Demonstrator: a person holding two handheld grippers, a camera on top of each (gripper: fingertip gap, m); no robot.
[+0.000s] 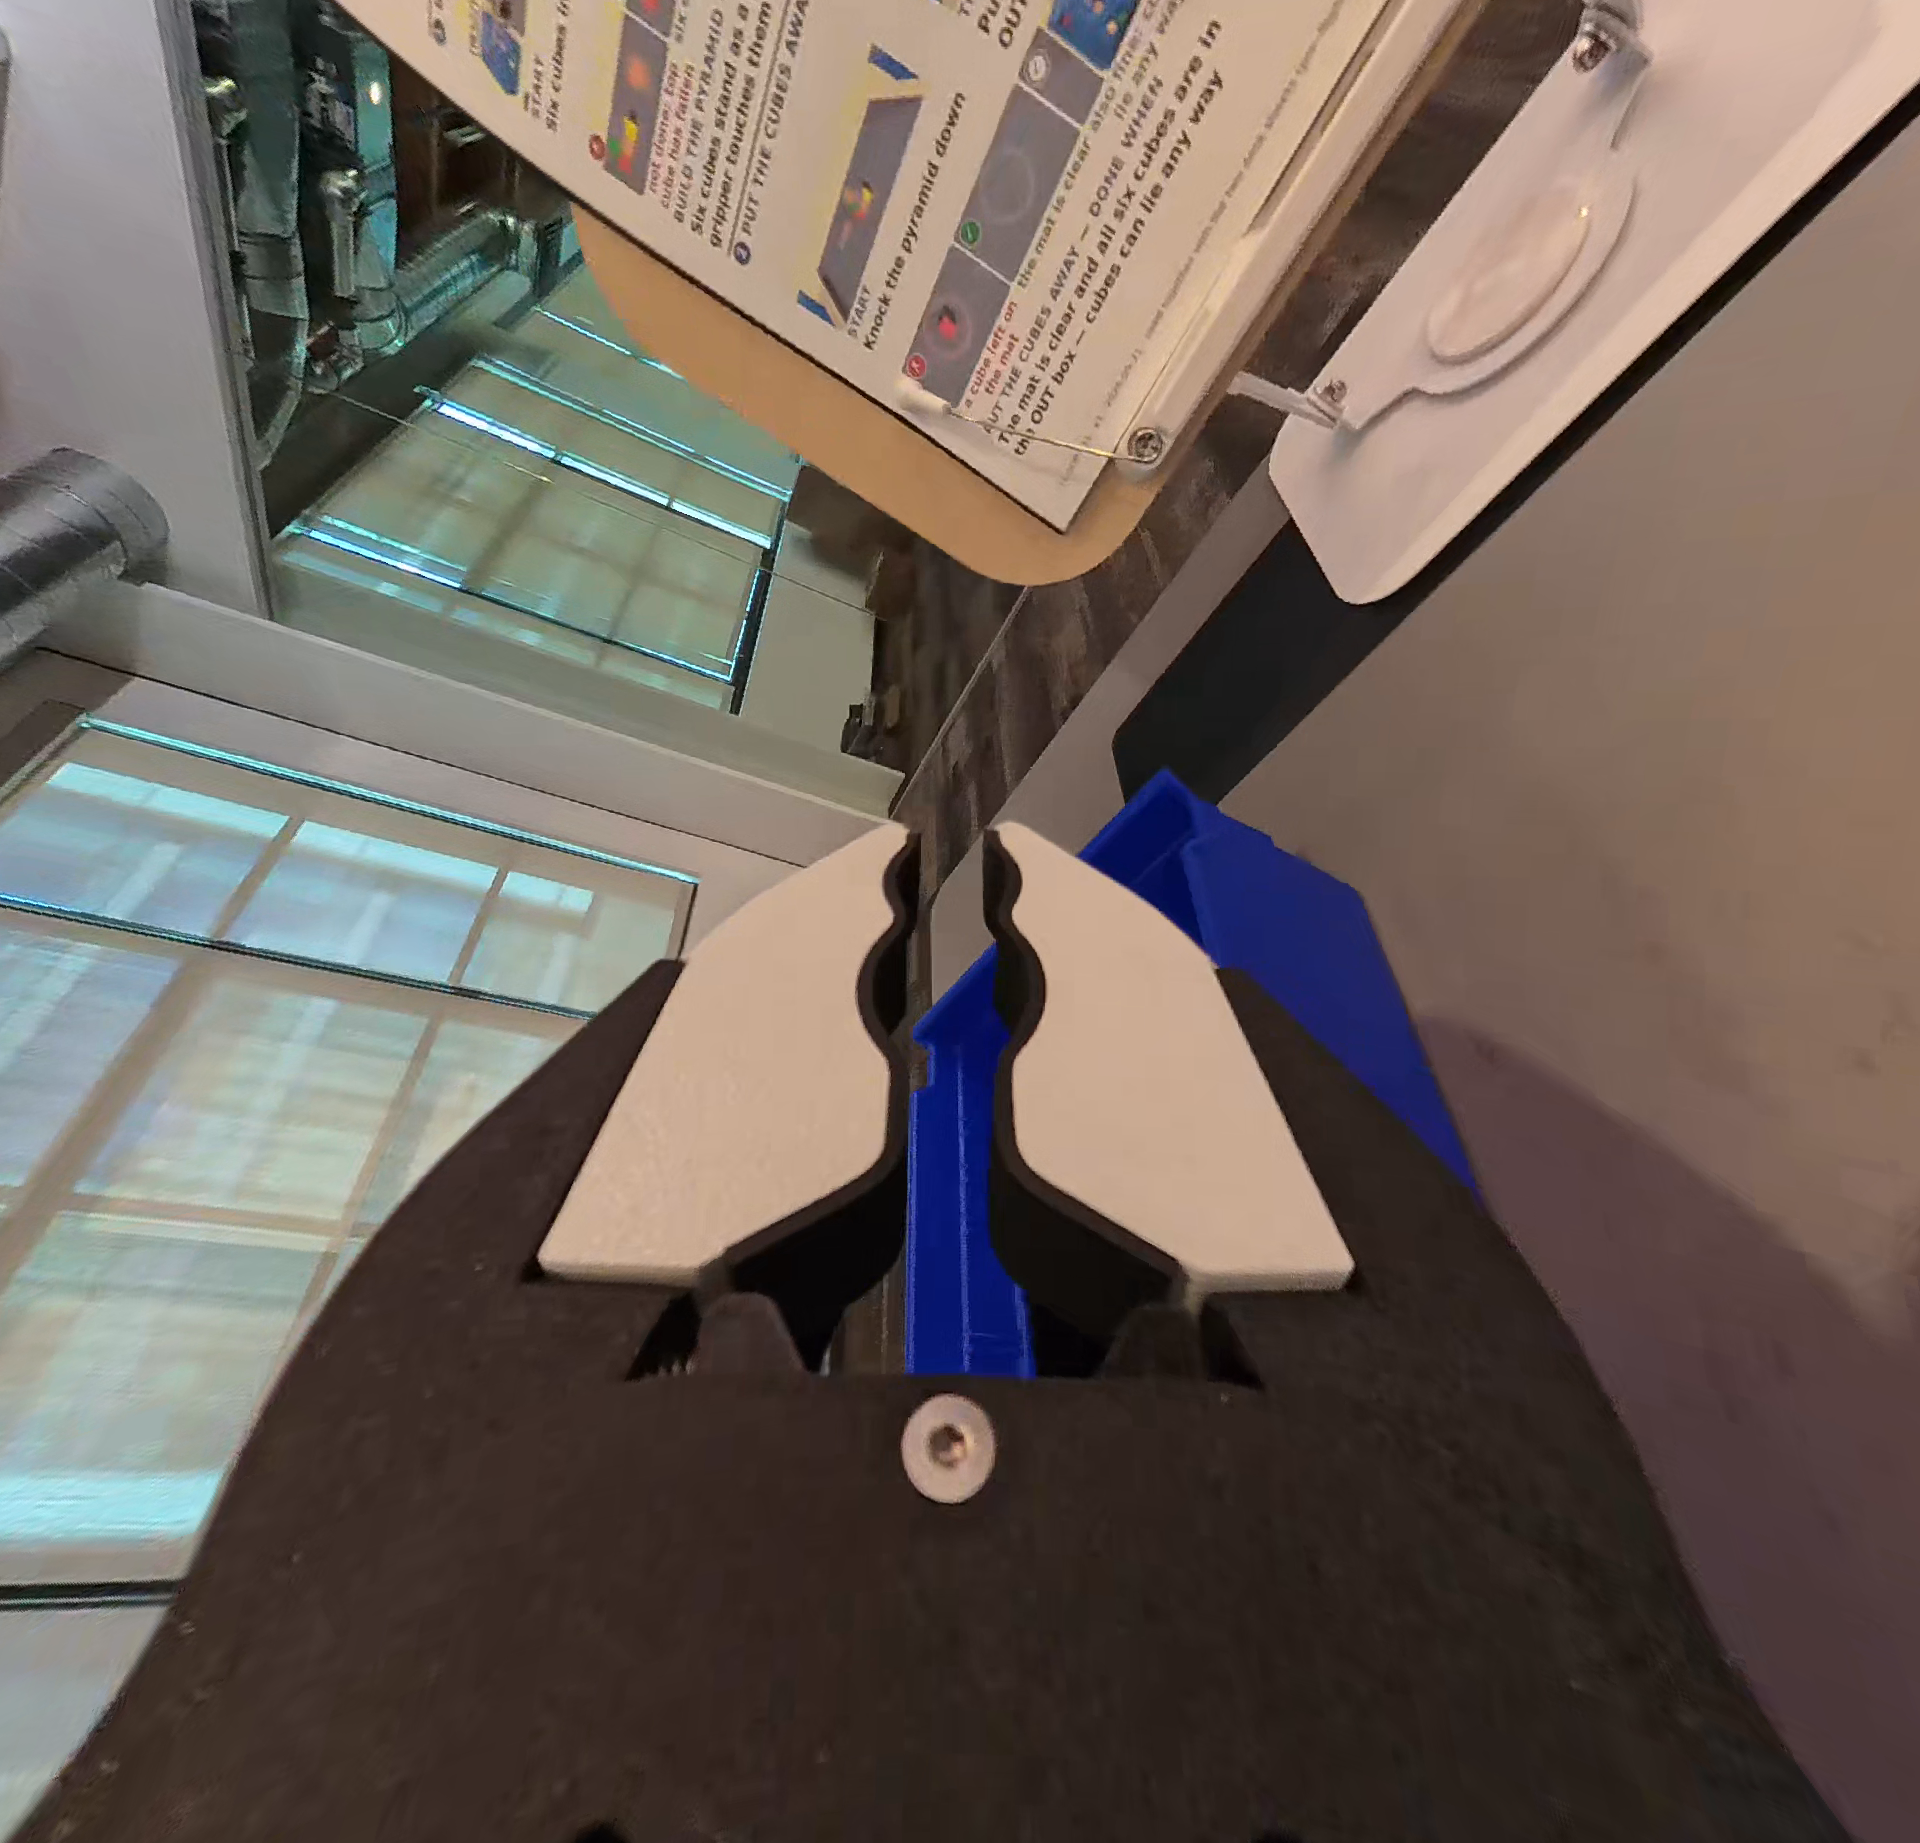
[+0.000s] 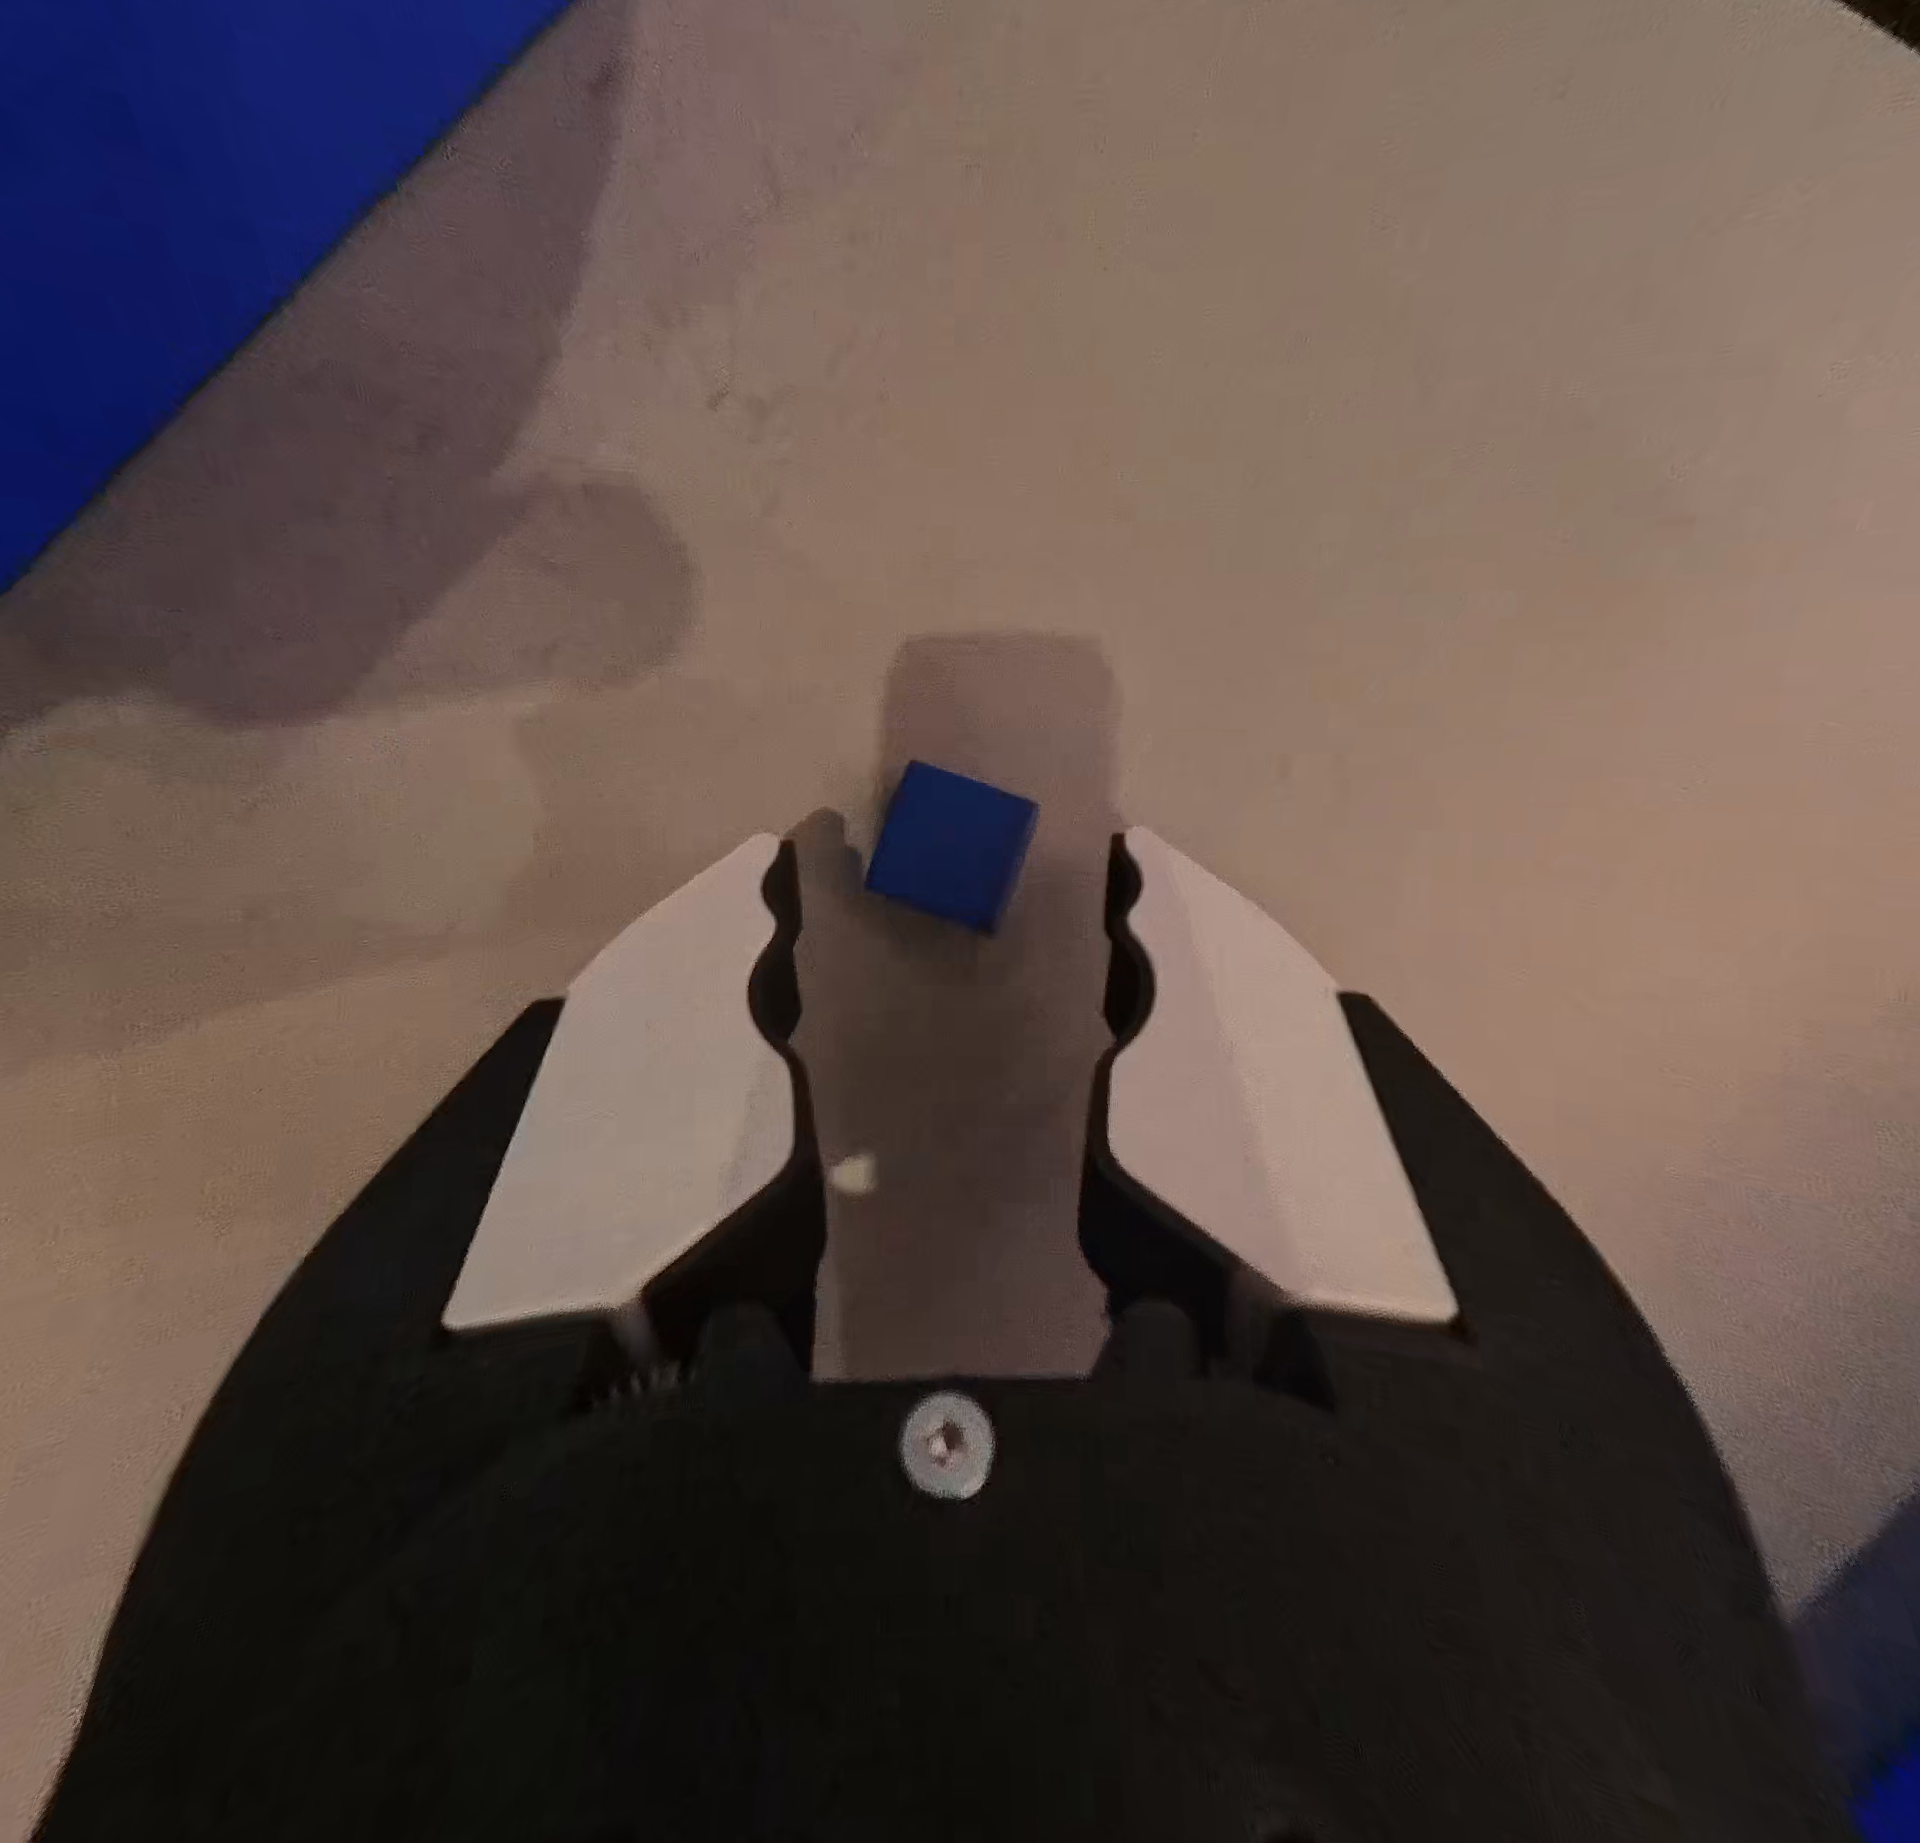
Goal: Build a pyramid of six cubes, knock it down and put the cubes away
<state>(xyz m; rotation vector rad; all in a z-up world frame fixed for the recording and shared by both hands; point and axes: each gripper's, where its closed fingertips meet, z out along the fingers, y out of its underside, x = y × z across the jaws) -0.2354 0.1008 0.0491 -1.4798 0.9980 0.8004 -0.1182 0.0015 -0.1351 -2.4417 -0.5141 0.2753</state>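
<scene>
In the right wrist view a small blue cube [image 2: 951, 846] lies alone on the grey mat [image 2: 1247, 443]. My right gripper [image 2: 951, 863] is open and points down at it, with the cube between and just past the fingertips, nearer the left finger and touching neither. In the left wrist view my left gripper [image 1: 951, 858] is shut and empty, with only a thin slit between its jaws. It is rolled on its side above a blue box [image 1: 1288, 972] that stands at the mat's edge [image 1: 1662, 858]. No other cubes show.
A board with a printed instruction sheet [image 1: 883, 183] stands past the mat in the left wrist view. A white plate with a round recess [image 1: 1538, 266] lies at the mat's far edge. A blue box wall [image 2: 208, 183] fills the right wrist view's upper left corner. Left tips to right tips: about 25 cm.
</scene>
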